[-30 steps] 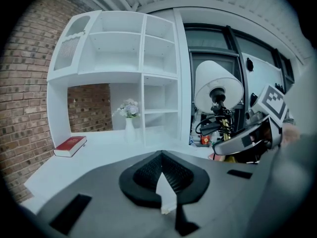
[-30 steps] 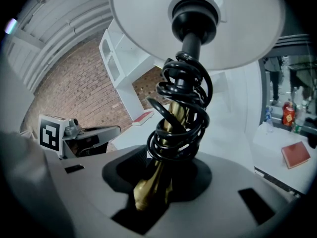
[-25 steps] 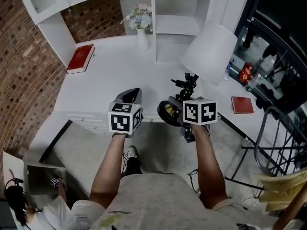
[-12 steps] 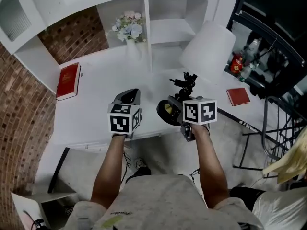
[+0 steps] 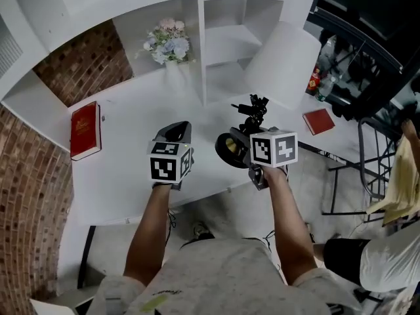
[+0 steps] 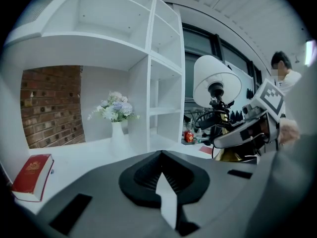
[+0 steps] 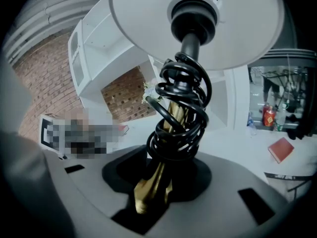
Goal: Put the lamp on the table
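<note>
The lamp has a white shade (image 5: 283, 63), a brass stem wrapped in coiled black cord (image 5: 252, 113) and a round base (image 5: 230, 149). It is tilted in the air over the front part of the white table (image 5: 125, 149). My right gripper (image 5: 251, 135) is shut on the stem. In the right gripper view the brass stem (image 7: 157, 182) sits between the jaws of the right gripper (image 7: 156, 190), with the cord (image 7: 181, 113) and shade (image 7: 198, 19) above. My left gripper (image 5: 176, 132) hovers to the lamp's left, shut and holding nothing. The left gripper (image 6: 163, 182) looks toward the shelves.
A red book (image 5: 85, 130) lies at the table's left. A vase of flowers (image 5: 167, 44) stands by the white shelf unit (image 5: 226, 38) at the back. A small red book (image 5: 319, 121) and bottles (image 5: 317, 83) are on the right. A metal rack (image 5: 374, 169) and a person (image 5: 387, 254) are at the far right.
The head view has swung, so the table and red book have shifted down and left in frame. Both grippers now sit a little farther over the table. The lamp stays held.
</note>
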A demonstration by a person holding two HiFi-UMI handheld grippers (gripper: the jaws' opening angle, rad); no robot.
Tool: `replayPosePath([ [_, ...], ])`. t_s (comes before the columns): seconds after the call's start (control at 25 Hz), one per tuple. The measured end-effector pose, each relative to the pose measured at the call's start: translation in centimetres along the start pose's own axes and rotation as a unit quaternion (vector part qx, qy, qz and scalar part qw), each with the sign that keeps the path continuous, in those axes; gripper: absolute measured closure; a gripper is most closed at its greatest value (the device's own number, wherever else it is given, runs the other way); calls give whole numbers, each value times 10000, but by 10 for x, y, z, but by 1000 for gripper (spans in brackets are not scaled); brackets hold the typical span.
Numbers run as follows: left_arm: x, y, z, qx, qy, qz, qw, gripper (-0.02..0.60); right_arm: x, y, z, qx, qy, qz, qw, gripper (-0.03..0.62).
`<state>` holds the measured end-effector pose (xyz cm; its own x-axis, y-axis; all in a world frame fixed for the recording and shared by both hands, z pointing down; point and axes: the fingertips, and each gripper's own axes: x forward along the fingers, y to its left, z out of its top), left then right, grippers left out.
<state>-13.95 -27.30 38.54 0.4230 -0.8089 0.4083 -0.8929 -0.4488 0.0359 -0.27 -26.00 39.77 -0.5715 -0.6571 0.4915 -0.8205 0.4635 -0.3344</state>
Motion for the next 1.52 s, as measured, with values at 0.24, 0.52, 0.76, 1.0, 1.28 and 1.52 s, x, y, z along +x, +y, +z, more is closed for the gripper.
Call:
replayPosePath([
  [0.24,5,10,-1,40,-13,-303,9995,586,9,5,1,6,-29,-263,9996,462],
  [0.52,6,15,-6,102,-4,-620,9980,586,16,11,0,-57,5,-548,9985,465],
  [0.76,6,14,-11,101,-16,-807,9967,586,21,7,-7,-88,92,-838,9964,467],
  [1.0,8,14,-11,63,-18,-974,9952,586,26,-2,-13,-149,156,-1073,9940,467],
  [1.28,10,-5,-12,13,-27,-1209,9927,586,23,-12,-14,-256,181,-1220,9920,468],
  [1.52,17,-9,-15,74,1,-1142,9934,586,22,-28,-11,-282,82,-1253,9917,471],
])
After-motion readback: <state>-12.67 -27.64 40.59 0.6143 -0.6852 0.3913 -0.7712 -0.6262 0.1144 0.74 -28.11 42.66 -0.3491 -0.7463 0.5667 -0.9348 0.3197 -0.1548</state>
